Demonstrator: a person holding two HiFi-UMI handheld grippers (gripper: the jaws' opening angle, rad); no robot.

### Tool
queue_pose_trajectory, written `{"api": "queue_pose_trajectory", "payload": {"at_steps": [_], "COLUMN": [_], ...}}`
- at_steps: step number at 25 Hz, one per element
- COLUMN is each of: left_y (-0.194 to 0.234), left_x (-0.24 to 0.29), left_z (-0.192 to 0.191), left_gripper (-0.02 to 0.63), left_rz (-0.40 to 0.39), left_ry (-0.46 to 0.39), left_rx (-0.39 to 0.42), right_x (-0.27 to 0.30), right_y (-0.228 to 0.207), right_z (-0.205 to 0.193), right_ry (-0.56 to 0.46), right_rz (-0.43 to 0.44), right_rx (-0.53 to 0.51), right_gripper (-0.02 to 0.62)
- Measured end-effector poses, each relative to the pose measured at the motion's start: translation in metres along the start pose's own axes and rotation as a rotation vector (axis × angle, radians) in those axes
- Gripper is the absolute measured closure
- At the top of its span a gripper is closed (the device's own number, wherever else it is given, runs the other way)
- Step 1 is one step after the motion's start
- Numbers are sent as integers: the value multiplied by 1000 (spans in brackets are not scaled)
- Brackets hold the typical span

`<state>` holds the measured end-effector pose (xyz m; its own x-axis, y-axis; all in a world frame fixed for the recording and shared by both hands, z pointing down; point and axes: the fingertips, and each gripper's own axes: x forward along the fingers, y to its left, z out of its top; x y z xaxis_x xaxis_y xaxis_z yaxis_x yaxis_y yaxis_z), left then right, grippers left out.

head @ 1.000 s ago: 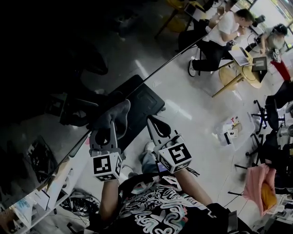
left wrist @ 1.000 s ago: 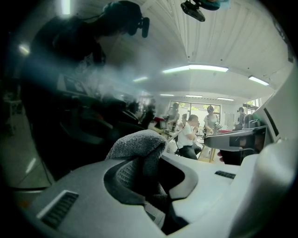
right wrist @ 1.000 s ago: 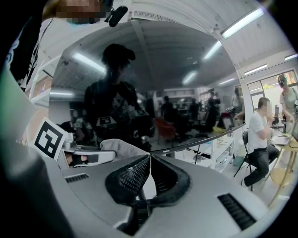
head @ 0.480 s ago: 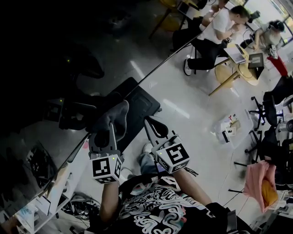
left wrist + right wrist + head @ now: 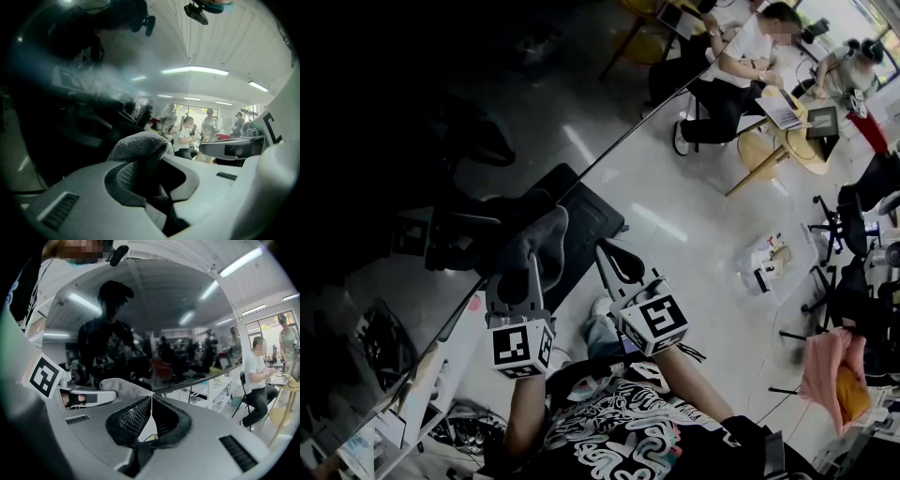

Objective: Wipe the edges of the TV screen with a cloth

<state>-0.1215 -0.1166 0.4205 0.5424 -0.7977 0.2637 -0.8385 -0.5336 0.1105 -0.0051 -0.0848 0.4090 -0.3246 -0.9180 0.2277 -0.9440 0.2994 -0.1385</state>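
A big dark TV screen (image 5: 441,141) fills the left of the head view, and its thin edge (image 5: 619,141) runs diagonally down to the lower left. A grey cloth (image 5: 539,234) is pressed against that edge. My left gripper (image 5: 530,261) is shut on the cloth. In the left gripper view the cloth (image 5: 138,145) bulges out between the jaws of the left gripper (image 5: 152,161), with the screen (image 5: 70,117) just beyond. My right gripper (image 5: 614,258) hovers beside it, shut with nothing in it. The right gripper view shows the right gripper (image 5: 151,397), the cloth (image 5: 122,386) and the screen edge (image 5: 201,376).
A black stand base (image 5: 591,220) lies on the floor under the screen. People sit at a round wooden table (image 5: 787,141) at the upper right. Office chairs (image 5: 853,234), a pink cloth (image 5: 825,370) and small floor items (image 5: 769,262) are to the right. White shelves (image 5: 403,394) stand at the lower left.
Both grippers hold almost the same places; the left one keeps the cloth at the screen edge. Only the head view has shifted slightly.
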Motion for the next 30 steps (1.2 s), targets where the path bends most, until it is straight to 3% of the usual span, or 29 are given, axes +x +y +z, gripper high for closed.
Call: {"api": "queue_pose_trajectory", "payload": {"at_steps": [16,30], "left_y": [-28,-34], "left_x": [38,54], "left_z": [12,14], "left_gripper": [535,535], "left_rz": [-51,-38], "left_ry": [10,27], "left_rx": [-12,-21], "right_x": [8,16], "right_y": [-43,-60], "right_z": [7,10], "right_ry": [-1,-6], "right_rz": [-49,-43], "right_rx": [32,38], "right_gripper": [566,566]}}
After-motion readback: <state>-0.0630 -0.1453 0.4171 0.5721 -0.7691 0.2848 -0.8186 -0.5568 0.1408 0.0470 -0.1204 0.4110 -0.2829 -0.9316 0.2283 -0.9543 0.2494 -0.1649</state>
